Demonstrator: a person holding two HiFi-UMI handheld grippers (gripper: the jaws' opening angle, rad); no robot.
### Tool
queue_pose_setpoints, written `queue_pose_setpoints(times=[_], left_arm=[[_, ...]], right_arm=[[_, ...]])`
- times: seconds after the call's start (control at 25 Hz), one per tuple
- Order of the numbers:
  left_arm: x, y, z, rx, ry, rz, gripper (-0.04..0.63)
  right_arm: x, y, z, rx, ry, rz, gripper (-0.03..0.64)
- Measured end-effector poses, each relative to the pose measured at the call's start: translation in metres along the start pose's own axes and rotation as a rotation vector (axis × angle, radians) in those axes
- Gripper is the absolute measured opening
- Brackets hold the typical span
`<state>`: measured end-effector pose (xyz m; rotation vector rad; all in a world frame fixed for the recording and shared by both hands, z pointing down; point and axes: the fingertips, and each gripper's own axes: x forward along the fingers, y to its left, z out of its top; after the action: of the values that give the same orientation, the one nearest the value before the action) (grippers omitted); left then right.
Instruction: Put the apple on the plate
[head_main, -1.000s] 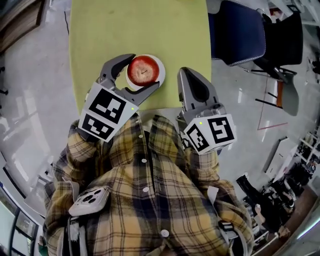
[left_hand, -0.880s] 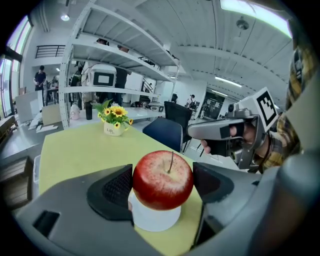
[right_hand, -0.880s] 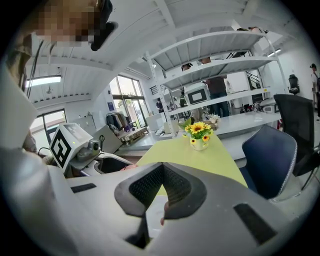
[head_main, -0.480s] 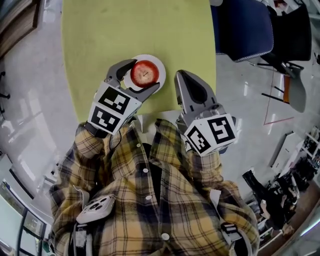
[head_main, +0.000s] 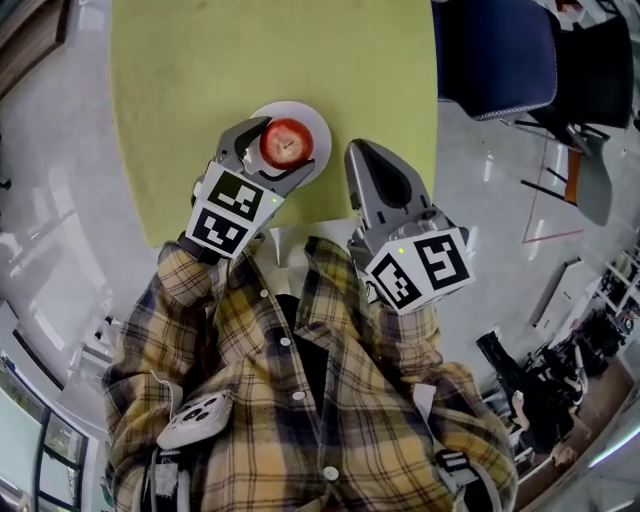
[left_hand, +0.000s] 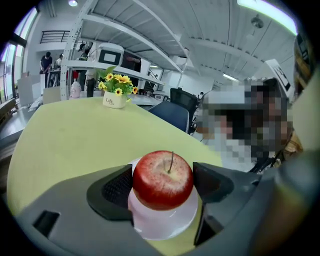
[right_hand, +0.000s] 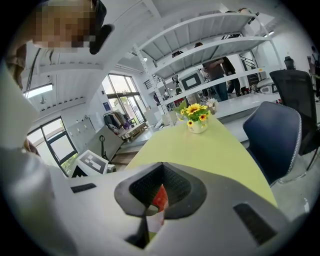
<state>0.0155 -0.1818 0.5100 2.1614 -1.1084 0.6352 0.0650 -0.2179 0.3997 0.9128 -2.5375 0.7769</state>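
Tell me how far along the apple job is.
Done: the apple is over the plate, inside its rim; resting or just above, I cannot tell. In hand: the left gripper is clamped on the apple, a jaw on each side. Left: open and draw back. The right gripper is shut and empty beside the plate.

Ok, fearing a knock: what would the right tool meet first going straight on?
Likely nothing close: the right tool points along the table, passing right of the plate. The flower pot far ahead sits roughly in line; depth is unclear.
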Motion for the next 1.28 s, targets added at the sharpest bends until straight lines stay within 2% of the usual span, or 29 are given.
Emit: queue_pose_setpoints(times=[0.16,0.84,1.04,1.28], left_arm=[[0.0022,-0.0003,-0.0011,-0.002,-0.032,-0.009,0.39],[0.0005,0.0001,-0.0032,0.013,-0.03,-0.037,0.39],[0.0059,-0.001,-0.0024,0.005,-0.03,-0.072,0.391],[0.0031,-0.0068,-0.0001,0.021,-0.038,-0.064,0.402]], right_arm=[[0.0012,0.0015,-0.0053,0.004,0.01,-0.001,-0.003],[0.0022,0.0035,-0.0079,0.003,0.02,-0.014,-0.003],[0.003,-0.0057,-0.0081,0.01,0.02,-0.03,-0.004],[0.0008,-0.0035,-0.0103,0.014,0.026,-0.034,-0.003]])
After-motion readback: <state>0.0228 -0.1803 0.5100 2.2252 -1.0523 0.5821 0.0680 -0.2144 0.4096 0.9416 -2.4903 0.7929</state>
